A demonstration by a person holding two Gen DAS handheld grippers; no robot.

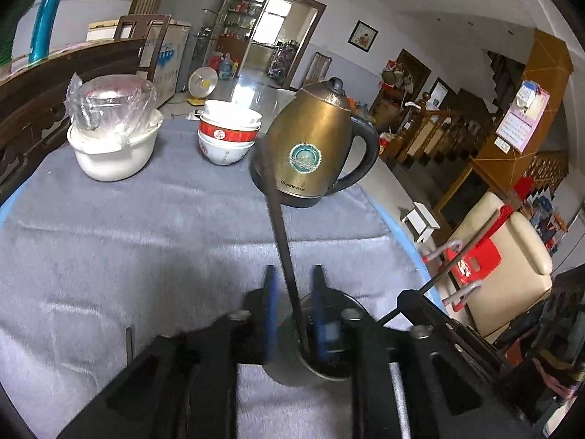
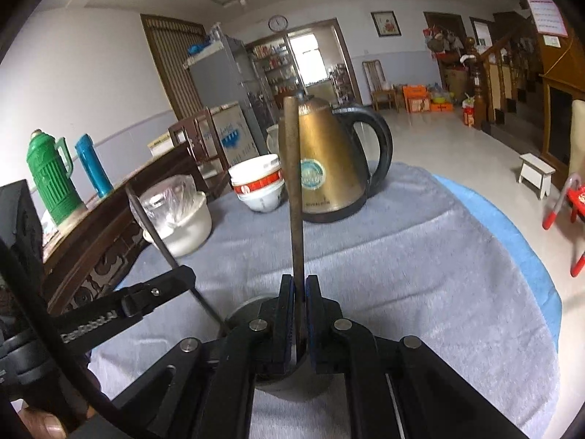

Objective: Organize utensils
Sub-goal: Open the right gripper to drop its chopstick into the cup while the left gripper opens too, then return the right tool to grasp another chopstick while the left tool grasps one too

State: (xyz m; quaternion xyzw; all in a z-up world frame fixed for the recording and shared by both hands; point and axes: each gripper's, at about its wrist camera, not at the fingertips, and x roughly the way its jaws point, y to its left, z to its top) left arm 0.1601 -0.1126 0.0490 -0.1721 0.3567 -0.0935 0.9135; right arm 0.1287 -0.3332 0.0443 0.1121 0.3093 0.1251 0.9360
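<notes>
A metal utensil cup (image 1: 292, 369) stands on the grey cloth right under both grippers; it also shows in the right wrist view (image 2: 248, 309). In the left wrist view a dark chopstick (image 1: 279, 226) rises from the cup between the blue fingers of my left gripper (image 1: 294, 281), which stand apart around it. My right gripper (image 2: 299, 289) is shut on a brown chopstick (image 2: 294, 190), upright with its lower end in the cup. The right gripper with its stick (image 1: 449, 267) shows at the right of the left view. The left gripper's finger (image 2: 153, 292) and the dark stick (image 2: 161, 241) show at the left.
On the grey cloth (image 1: 146, 237) stand a brass kettle (image 1: 318, 146), stacked red-and-white bowls (image 1: 228, 133) and a white pot holding a plastic-wrapped glass (image 1: 113, 135). A dark wooden sideboard (image 2: 91, 226) with green and blue flasks is on the left. The table edge drops off at the right.
</notes>
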